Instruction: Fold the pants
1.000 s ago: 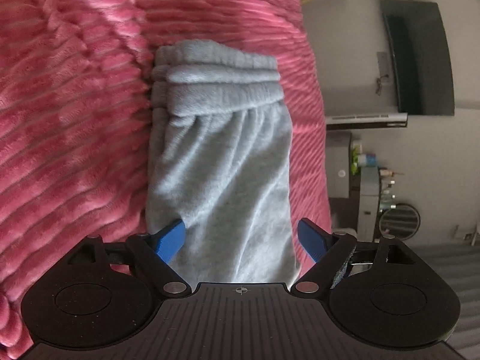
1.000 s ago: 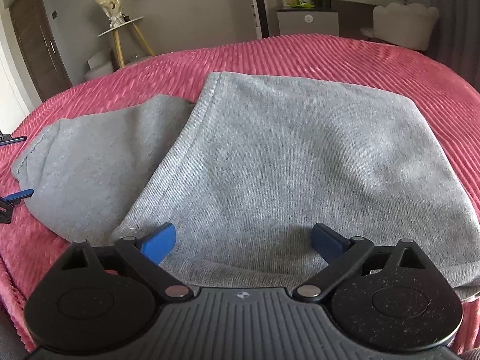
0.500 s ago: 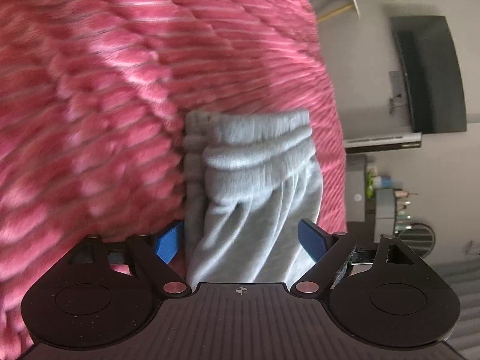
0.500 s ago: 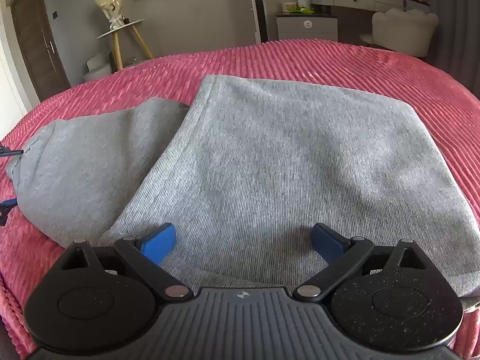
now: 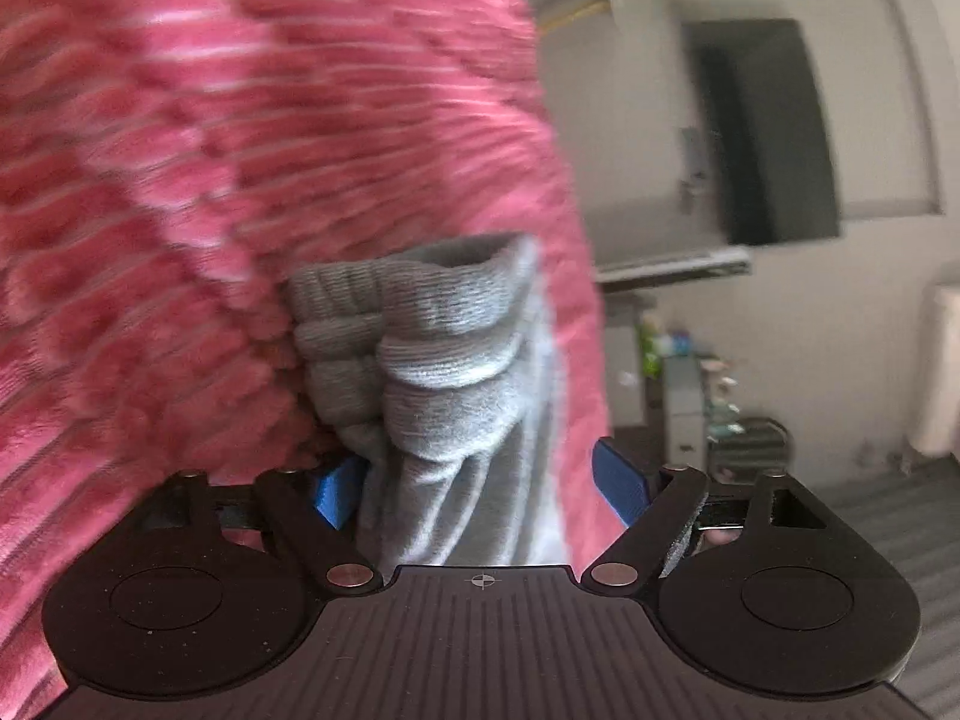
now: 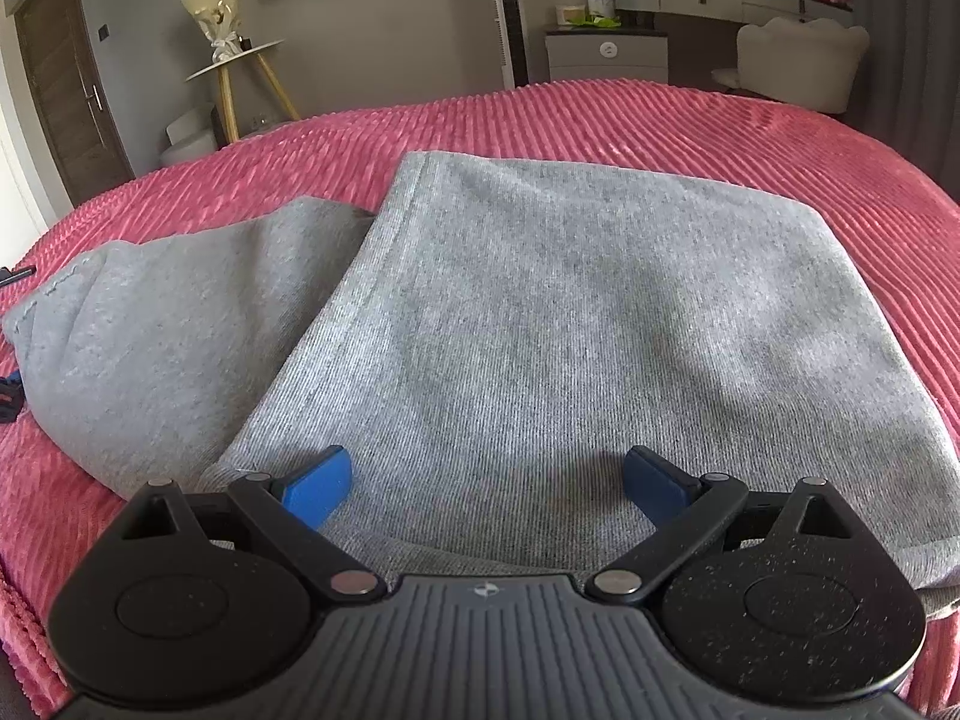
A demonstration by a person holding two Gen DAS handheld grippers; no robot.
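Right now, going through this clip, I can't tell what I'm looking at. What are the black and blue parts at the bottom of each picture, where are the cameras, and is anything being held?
There is no robot here. A person holds a two-finger gripper in each hand, and a camera on each looks forward along its blue fingers.

In the left view, the left gripper has been closing; the bunched waistband end of the grey pants sits between its fingers, with a gap at the far pad, so no grip yet.

In the right view, the right gripper is open over the flat folded part of the pants, holding nothing. Everything lies on a pink ribbed blanket.
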